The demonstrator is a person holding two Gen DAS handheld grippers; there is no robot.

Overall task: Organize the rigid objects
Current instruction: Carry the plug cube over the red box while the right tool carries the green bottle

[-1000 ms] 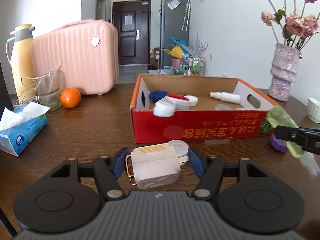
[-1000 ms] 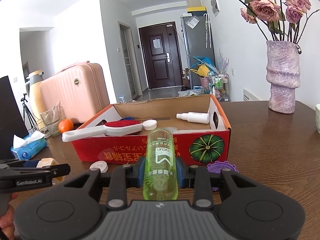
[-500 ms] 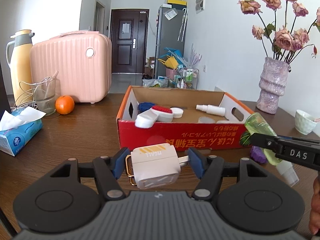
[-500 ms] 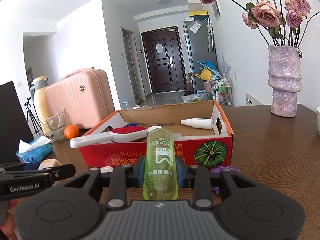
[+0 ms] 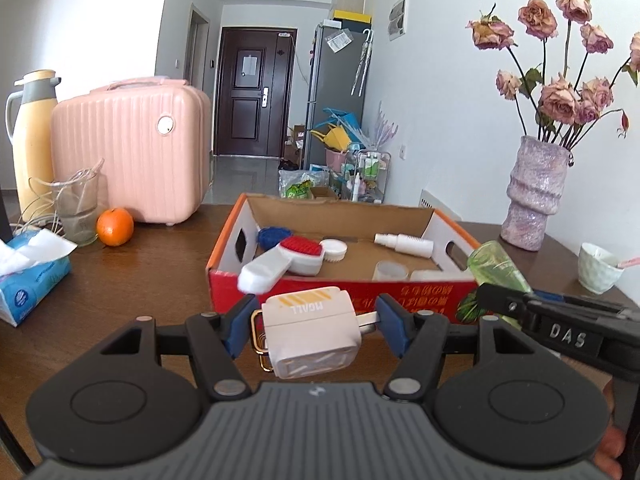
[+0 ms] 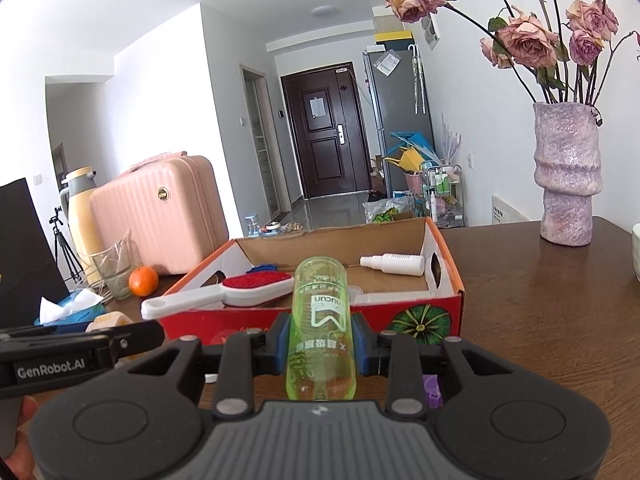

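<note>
pink suitcase, orange, tissue box, flower vase on table

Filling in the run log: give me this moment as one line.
left gripper: holds white boxy case | right gripper: shut on green clear bottle | red cardboard box: ahead, partly filled

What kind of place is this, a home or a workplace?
Most likely a home: a wooden table with a vase of dried roses, a fridge beside the front door, and a pink suitcase.
</note>
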